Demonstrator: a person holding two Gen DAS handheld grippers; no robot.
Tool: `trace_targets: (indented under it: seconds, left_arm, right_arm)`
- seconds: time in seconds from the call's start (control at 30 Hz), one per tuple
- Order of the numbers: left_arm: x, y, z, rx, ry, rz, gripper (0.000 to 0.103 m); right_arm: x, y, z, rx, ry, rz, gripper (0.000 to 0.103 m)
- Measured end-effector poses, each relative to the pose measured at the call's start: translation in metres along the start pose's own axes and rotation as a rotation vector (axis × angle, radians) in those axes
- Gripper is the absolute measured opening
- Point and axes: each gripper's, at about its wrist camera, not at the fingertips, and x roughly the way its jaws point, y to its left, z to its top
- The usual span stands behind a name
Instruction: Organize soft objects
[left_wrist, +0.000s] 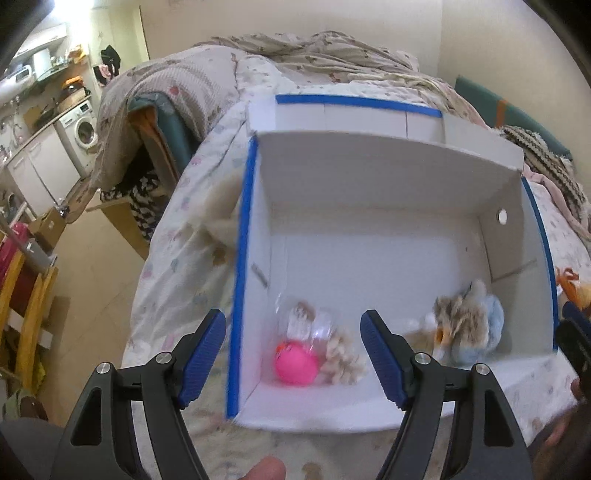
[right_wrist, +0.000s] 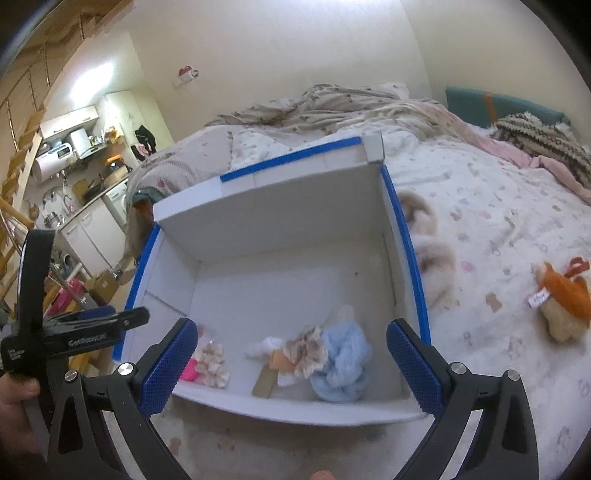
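A white cardboard box (left_wrist: 369, 177) with blue tape on its rims stands open on the bed; it also shows in the right wrist view (right_wrist: 280, 206). Inside lie a pink ball (left_wrist: 295, 363), a beige fluffy toy (left_wrist: 343, 360) and a blue-and-brown plush (left_wrist: 469, 325), which the right wrist view (right_wrist: 340, 365) shows too. My left gripper (left_wrist: 293, 358) is open and empty above the box's near left corner. My right gripper (right_wrist: 291, 365) is open and empty above the near edge. An orange plush (right_wrist: 565, 299) lies on the bed right of the box.
A cream fluffy toy (right_wrist: 432, 251) lies against the box's right wall, another (left_wrist: 218, 210) beside its left wall. Rumpled blankets (right_wrist: 332, 103) cover the far bed. The bed edge drops left to the floor (left_wrist: 92, 266); a kitchen corner (left_wrist: 55, 122) lies beyond.
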Motion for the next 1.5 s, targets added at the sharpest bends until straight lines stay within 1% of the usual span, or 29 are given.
trace_targets:
  seconds: [0.07, 0.17, 0.2, 0.27, 0.33, 0.4, 0.43, 0.47, 0.53, 0.6, 0.67, 0.73, 0.77, 0.87, 1.0, 1.1, 1.17, 1.3, 1.4, 1.5]
  left_arm:
    - [-0.003, 0.008, -0.010, -0.004, 0.009, -0.008, 0.073]
    - [-0.015, 0.021, -0.024, -0.016, -0.002, -0.021, 0.074]
    - [-0.019, 0.025, -0.029, -0.020, -0.006, -0.021, 0.078]
    - [-0.027, 0.034, -0.040, -0.033, -0.006, -0.003, 0.080]
    - [-0.037, 0.043, -0.051, -0.059, -0.009, -0.017, 0.082]
    - [-0.049, 0.051, -0.060, -0.085, -0.032, -0.016, 0.092]
    - [-0.056, 0.056, -0.064, -0.105, -0.045, -0.013, 0.092]
    - [-0.063, 0.061, -0.066, -0.128, -0.068, -0.021, 0.093]
    - [-0.081, 0.066, -0.069, -0.146, -0.149, -0.025, 0.096]
    - [-0.095, 0.066, -0.071, -0.130, -0.220, -0.008, 0.102]
    - [-0.110, 0.062, -0.076, -0.108, -0.289, 0.003, 0.102]
    - [-0.119, 0.056, -0.082, -0.081, -0.334, 0.001, 0.102]
    - [-0.120, 0.054, -0.085, -0.067, -0.335, -0.005, 0.102]
    - [-0.114, 0.051, -0.090, -0.065, -0.298, -0.032, 0.102]
    - [-0.101, 0.048, -0.090, -0.060, -0.259, -0.003, 0.102]
    - [-0.091, 0.045, -0.090, -0.067, -0.234, -0.006, 0.102]
    - [-0.090, 0.041, -0.091, -0.043, -0.233, -0.002, 0.102]
    - [-0.096, 0.034, -0.094, -0.011, -0.266, -0.011, 0.102]
    - [-0.094, 0.032, -0.095, -0.006, -0.253, -0.023, 0.102]
    - [-0.090, 0.034, -0.094, -0.022, -0.235, -0.037, 0.102]
  right_arm:
    - [-0.004, 0.004, -0.004, -0.015, 0.006, -0.010, 0.103]
    - [-0.011, 0.011, -0.011, -0.034, 0.013, -0.024, 0.103]
    - [-0.015, 0.013, -0.014, -0.035, 0.015, -0.027, 0.103]
    - [-0.024, 0.018, -0.020, -0.041, 0.010, -0.028, 0.103]
    - [-0.035, 0.024, -0.024, -0.053, 0.001, -0.037, 0.103]
    - [-0.048, 0.028, -0.025, -0.054, -0.016, -0.042, 0.103]
    - [-0.056, 0.031, -0.024, -0.058, -0.031, -0.042, 0.103]
    - [-0.062, 0.033, -0.023, -0.067, -0.048, -0.044, 0.103]
    - [-0.074, 0.038, -0.021, -0.104, -0.081, -0.057, 0.103]
    - [-0.082, 0.042, -0.021, -0.136, -0.101, -0.074, 0.103]
    - [-0.085, 0.042, -0.023, -0.149, -0.099, -0.080, 0.103]
    - [-0.085, 0.039, -0.027, -0.140, -0.095, -0.088, 0.103]
    - [-0.084, 0.037, -0.029, -0.131, -0.095, -0.089, 0.103]
    - [-0.084, 0.033, -0.035, -0.125, -0.109, -0.113, 0.103]
    - [-0.080, 0.033, -0.036, -0.122, -0.108, -0.118, 0.103]
    - [-0.078, 0.030, -0.036, -0.113, -0.110, -0.126, 0.103]
    - [-0.077, 0.027, -0.036, -0.095, -0.107, -0.128, 0.103]
    - [-0.075, 0.025, -0.036, -0.088, -0.111, -0.138, 0.103]
    - [-0.075, 0.027, -0.036, -0.096, -0.109, -0.140, 0.103]
    - [-0.074, 0.030, -0.037, -0.109, -0.110, -0.141, 0.103]
